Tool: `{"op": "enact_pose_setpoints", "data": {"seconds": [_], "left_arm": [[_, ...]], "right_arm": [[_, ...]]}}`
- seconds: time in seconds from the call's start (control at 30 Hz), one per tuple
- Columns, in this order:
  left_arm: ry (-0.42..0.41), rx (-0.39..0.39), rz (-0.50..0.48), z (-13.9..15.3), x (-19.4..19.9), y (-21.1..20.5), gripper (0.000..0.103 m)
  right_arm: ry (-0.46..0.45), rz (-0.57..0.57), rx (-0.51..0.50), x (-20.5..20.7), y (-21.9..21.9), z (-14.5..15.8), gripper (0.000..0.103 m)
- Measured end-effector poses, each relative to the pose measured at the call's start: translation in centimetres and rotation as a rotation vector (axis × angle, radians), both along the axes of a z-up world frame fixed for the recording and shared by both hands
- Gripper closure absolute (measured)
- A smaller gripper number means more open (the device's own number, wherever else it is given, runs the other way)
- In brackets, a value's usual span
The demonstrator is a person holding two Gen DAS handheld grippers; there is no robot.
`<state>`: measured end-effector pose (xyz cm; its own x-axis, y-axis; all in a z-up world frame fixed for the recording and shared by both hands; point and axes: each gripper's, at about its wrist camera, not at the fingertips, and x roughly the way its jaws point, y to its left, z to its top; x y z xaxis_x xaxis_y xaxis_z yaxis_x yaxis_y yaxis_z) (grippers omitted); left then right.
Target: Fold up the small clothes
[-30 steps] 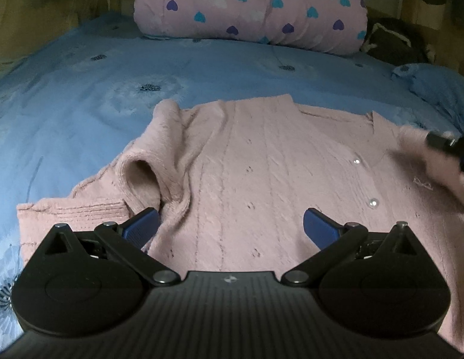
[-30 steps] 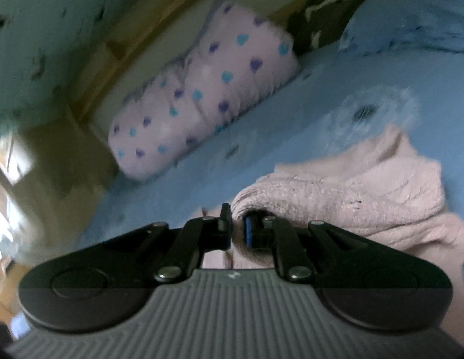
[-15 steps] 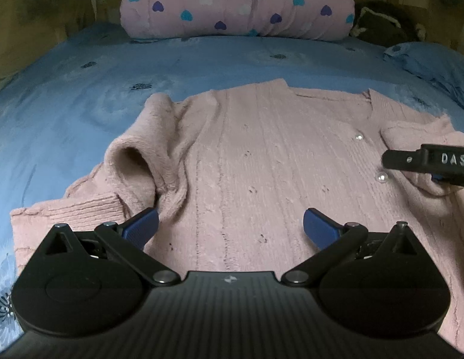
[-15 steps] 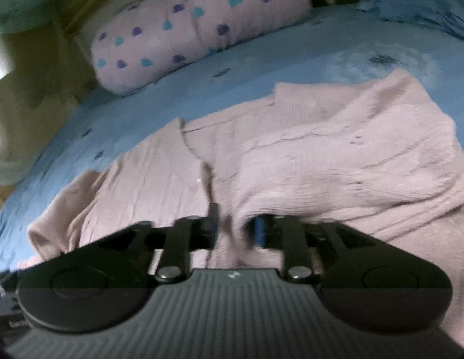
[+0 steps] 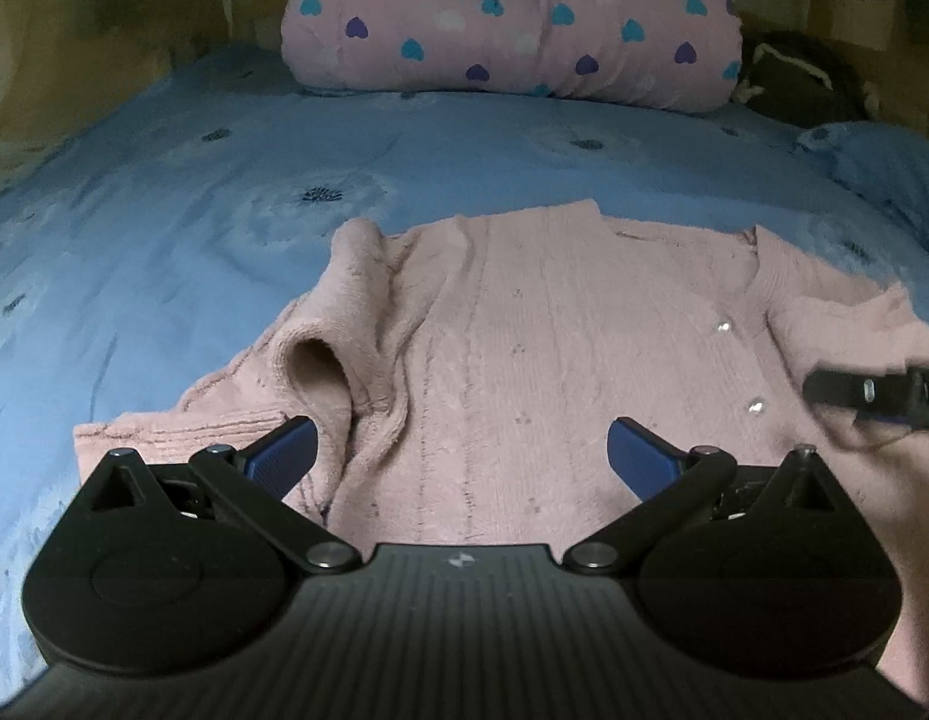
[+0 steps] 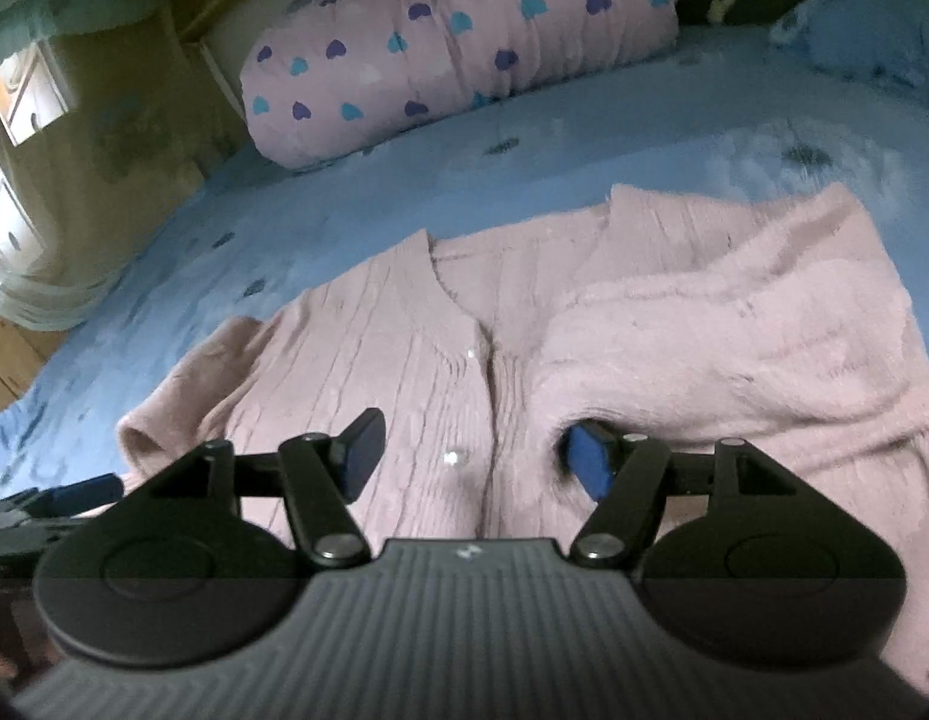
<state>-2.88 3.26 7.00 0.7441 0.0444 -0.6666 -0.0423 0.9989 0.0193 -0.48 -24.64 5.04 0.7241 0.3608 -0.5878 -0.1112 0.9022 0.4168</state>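
Pink knit cardigan (image 5: 524,360) lies spread front-up on the blue bedspread (image 5: 224,192), its button placket running down the middle with small shiny buttons (image 5: 755,405) showing. The right gripper (image 6: 473,459) hangs low over the placket; its jaws have just been opening and now stand apart, with only flat knit beneath the gap and nothing pressed between the pads. Its right finger (image 6: 590,459) sits at the cuff of the right sleeve (image 6: 734,324), which is folded inward across the chest. The left gripper (image 5: 461,456) hovers above the cardigan's lower part with its jaws spread wide, holding nothing. Just beyond its left finger, the other sleeve (image 5: 338,330) lies bunched and doubled over, its cuff opening gaping upward. In the left wrist view the right gripper's blurred finger pokes in from the right edge over the folded sleeve. Farther up the bed sits a rolled pink blanket with hearts (image 5: 512,24), and a blue pillow (image 6: 866,36) lies beside it.
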Motion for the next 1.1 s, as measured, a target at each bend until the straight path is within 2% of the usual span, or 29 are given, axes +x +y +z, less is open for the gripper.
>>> {"op": "enact_pose_setpoints", "data": {"seconds": [0.17, 0.3, 0.43, 0.6, 0.77, 0.83, 0.87, 0.93, 1.0, 1.1], "left_arm": [[-0.012, -0.016, -0.006, 1.5, -0.1, -1.5, 0.0], [-0.027, 0.007, -0.049, 2.6, -0.1, -4.0, 0.0], [-0.054, 0.024, -0.107, 3.5, 0.1, -7.3, 0.0], [-0.07, 0.034, -0.199, 3.6, 0.4, -12.4, 0.0], [-0.086, 0.047, -0.302, 2.8, 1.0, -17.7, 0.0], [-0.082, 0.039, -0.342, 2.4, 1.2, -19.7, 0.0], [-0.078, 0.035, -0.358, 2.2, 1.3, -20.7, 0.0], [-0.07, 0.027, -0.396, 1.8, 1.5, -22.7, 0.0], [-0.067, 0.025, -0.434, 1.4, 1.7, -24.5, 0.0], [-0.077, 0.045, -0.466, 0.7, 2.3, -26.8, 0.0]], "right_arm": [[0.057, 0.055, 0.047, -1.2, -1.8, 0.0, 0.035], [0.032, 0.082, 0.013, -2.6, -3.6, 0.3, 0.035], [-0.022, 0.06, -0.019, -4.2, -6.5, 1.1, 0.035], [-0.07, -0.102, -0.04, -5.2, -11.0, 2.5, 0.035], [-0.049, -0.293, 0.005, -5.2, -14.8, 2.5, 0.035], [-0.017, -0.322, 0.035, -5.8, -15.6, 2.0, 0.035], [-0.031, -0.304, 0.042, -6.1, -15.9, 1.8, 0.035], [-0.048, -0.309, -0.012, -5.9, -16.0, 1.4, 0.037], [-0.002, -0.355, -0.067, -5.3, -15.9, 1.0, 0.035], [0.006, -0.372, -0.04, -4.7, -16.6, 0.5, 0.036]]}}
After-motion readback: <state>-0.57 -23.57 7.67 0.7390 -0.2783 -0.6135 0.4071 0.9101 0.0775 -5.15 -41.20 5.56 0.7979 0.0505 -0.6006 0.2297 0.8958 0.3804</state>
